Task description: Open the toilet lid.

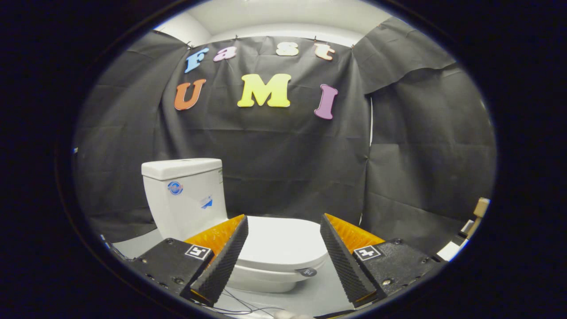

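Note:
A white toilet stands just ahead of me on a pale floor. Its tank rises beyond my left finger, with a flat cover on top. The toilet lid lies flat and closed over the bowl, and I see it through the gap between my two fingers. My gripper is open, the fingers spread wide on either side of the lid and a little above it, touching nothing. The lid's front rim curves round toward my right finger.
Black cloth walls close the booth behind and to both sides of the toilet. A thin cable trails on the grey floor below the bowl. Some pale boxes or fittings sit low at the far right.

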{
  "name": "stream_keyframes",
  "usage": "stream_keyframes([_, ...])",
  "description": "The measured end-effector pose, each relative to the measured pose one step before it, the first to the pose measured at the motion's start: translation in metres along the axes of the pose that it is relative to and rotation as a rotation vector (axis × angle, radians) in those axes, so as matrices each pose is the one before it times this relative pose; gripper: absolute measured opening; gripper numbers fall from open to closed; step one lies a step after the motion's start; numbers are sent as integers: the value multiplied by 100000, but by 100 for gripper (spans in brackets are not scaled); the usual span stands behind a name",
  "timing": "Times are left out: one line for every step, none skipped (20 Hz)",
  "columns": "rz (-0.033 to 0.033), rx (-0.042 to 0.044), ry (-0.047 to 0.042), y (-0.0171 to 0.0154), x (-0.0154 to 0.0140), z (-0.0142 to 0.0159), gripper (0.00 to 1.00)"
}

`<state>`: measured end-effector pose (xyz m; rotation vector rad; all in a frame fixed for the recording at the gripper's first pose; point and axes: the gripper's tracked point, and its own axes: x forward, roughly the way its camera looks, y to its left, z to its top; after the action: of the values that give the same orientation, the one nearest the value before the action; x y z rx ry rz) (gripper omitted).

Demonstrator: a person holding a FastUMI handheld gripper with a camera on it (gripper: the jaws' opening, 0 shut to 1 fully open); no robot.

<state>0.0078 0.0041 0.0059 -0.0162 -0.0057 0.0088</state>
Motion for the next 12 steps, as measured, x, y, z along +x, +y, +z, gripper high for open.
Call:
stream_keyframes([174, 168, -341, -113, 174, 100, 100])
stream_keyframes([336, 389, -295, -28, 340, 184, 100])
stream_keyframes([157, 76, -611, -98, 596, 24, 100])
stream_keyframes([-578, -224, 175, -382, 621, -13, 100])
stream_keyframes([-10, -283, -84, -270, 624, -125, 100])
stream_keyframes([334, 411, 18, -227, 702, 66, 100])
stream_keyframes([544, 1883, 1342, -263, 741, -69, 100])
stream_keyframes([675, 2519, 1671, -151, 406, -606, 100])
stream_keyframes([912, 2338, 806, -237, 708, 68, 100])
stream_keyframes([15, 1354, 740, -565, 1126, 74, 100])
stream_keyframes([-164, 1008, 915, -633, 897, -45, 100])
stream_keyframes([205, 1545, 411, -482, 762, -161, 100])
